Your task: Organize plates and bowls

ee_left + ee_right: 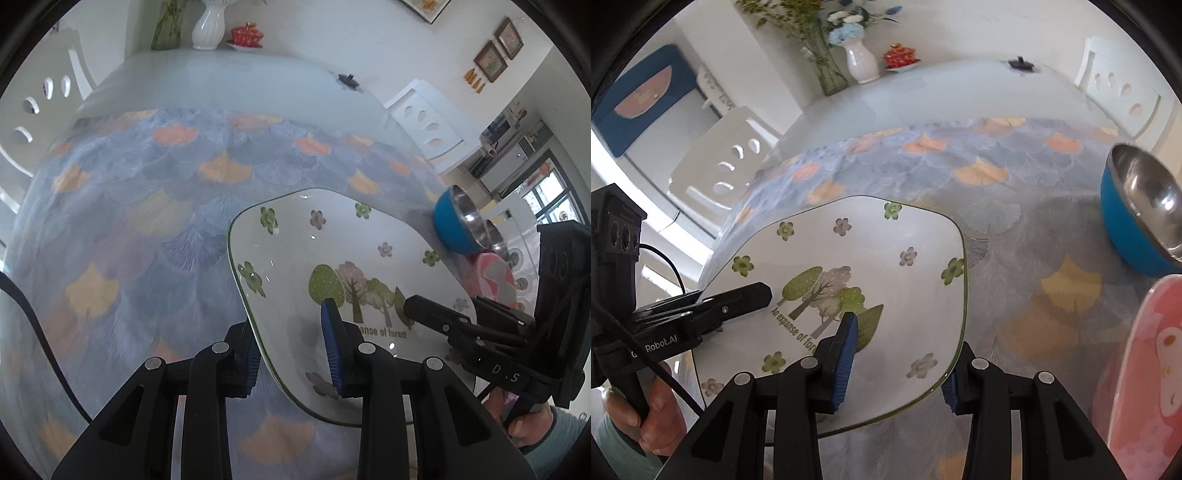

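Observation:
A white square plate [332, 251] with tree and flower prints lies on the patterned tablecloth; it also shows in the right wrist view [871, 258]. My left gripper [291, 350] straddles its left rim, one blue pad above the plate and one below, with a wide gap. My right gripper [897, 362] straddles the opposite rim the same way. Neither jaw pair visibly presses the plate. Each gripper shows in the other's view: the right [436, 314], the left [738, 295]. A blue bowl [1137, 210] with steel lining and a pink plate [1145, 369] sit to the right.
Tablecloth [147, 221] covers the near table; bare white tabletop beyond. At the far edge stand a white vase [208, 27], a green glass vase [168, 26] and a red lidded cup [246, 35]. A small black object [347, 79] lies far right. White chairs [424, 118] surround the table.

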A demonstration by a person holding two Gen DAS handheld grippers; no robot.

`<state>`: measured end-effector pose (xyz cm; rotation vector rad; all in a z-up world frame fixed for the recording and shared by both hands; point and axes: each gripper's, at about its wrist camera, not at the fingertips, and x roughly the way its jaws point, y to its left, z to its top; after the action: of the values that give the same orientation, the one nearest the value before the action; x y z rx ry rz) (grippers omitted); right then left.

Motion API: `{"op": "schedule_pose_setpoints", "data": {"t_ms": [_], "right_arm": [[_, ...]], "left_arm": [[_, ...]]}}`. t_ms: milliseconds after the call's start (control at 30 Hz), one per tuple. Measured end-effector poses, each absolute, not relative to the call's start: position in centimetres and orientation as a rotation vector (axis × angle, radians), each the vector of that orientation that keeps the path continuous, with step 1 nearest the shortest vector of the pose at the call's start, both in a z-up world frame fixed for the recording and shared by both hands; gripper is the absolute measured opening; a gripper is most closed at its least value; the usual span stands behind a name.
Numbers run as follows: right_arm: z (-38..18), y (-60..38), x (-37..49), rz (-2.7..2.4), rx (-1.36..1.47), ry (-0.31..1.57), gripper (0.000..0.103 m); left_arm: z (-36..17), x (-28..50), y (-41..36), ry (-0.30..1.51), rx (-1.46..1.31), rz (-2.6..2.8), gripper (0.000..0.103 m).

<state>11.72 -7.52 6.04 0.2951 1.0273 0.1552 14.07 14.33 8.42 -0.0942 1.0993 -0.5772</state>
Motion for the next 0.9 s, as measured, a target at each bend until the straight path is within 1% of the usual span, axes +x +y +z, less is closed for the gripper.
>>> {"op": "schedule_pose_setpoints", "data": {"t_ms": [233, 500, 733, 900], "right_arm": [[10.1, -5.5, 8.1, 0.192, 0.247, 0.961, 0.039], [14.0, -3.0, 2.6, 0.220, 0.238, 0.872, 0.039], [14.7, -0.7, -3.1, 0.230, 0.245, 0.836, 0.039], [14.2, 0.8, -7.1, 0.223, 0.235, 0.853, 0.039]], "left_arm": [[11.7, 10.5, 15.7, 1.021, -0.107, -0.551, 0.027], [15.4, 4.6, 18.7, 0.932, -0.116, -0.550, 0.027], [16.1, -0.7, 20.7, 0.925, -0.083, -0.568, 0.027], [15.4, -4.5, 21.9, 0.952, -0.041, -0.588, 0.027]]}}
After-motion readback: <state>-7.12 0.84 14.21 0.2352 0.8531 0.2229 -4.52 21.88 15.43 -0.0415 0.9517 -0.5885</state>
